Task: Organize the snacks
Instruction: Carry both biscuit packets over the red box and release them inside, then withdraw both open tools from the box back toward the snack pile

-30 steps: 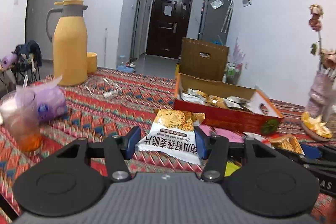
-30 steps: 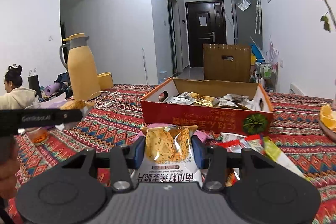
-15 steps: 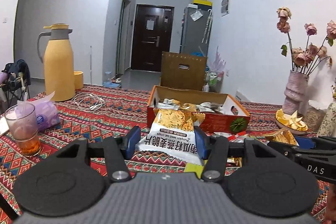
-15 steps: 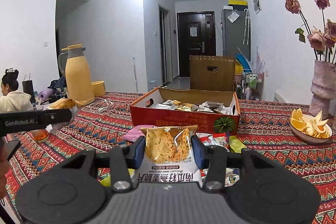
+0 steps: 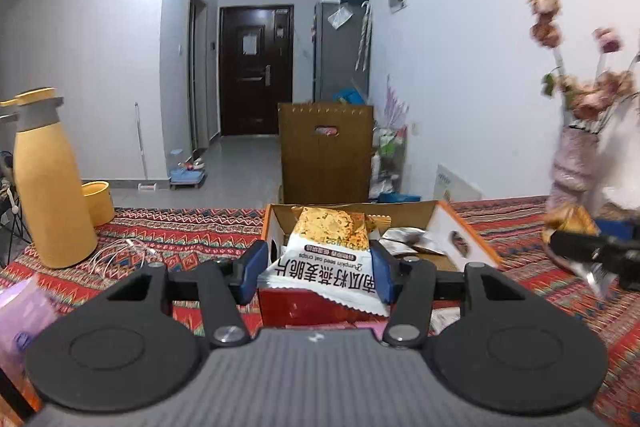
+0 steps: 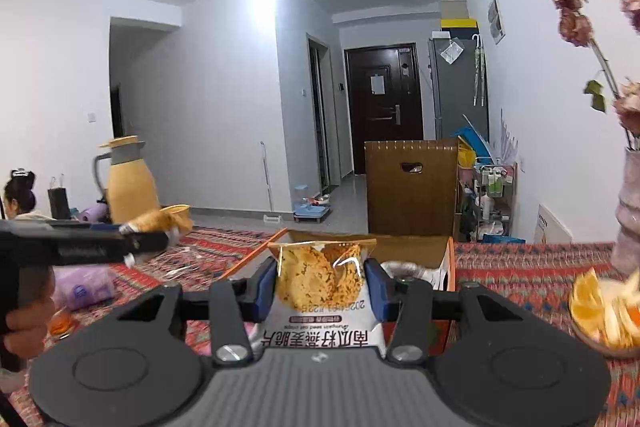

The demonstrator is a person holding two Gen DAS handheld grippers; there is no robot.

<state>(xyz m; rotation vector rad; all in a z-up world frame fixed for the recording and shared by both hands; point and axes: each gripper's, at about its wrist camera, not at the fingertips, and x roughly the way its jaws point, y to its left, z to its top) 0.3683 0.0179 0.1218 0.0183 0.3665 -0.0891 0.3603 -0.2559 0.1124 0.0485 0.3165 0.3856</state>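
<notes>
Over a patterned red tablecloth (image 5: 192, 239) facing a dark door (image 5: 256, 71), the left gripper (image 5: 316, 267) and right gripper (image 6: 320, 287) each clamp an oat crisp packet (image 5: 332, 247) (image 6: 320, 279) above the snack box (image 5: 448, 227).

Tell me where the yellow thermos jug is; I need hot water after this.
The yellow thermos jug stands at the table's far left edge in the left wrist view, beside a small yellow cup.

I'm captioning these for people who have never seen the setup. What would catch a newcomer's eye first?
Most likely the two pumpkin seed oat crisp packets, one clamped in the left tool and one in the right tool, both held in front of the open red snack box on the patterned tablecloth. Next, the tall yellow thermos at the left and the dried roses in a vase at the right.
</notes>
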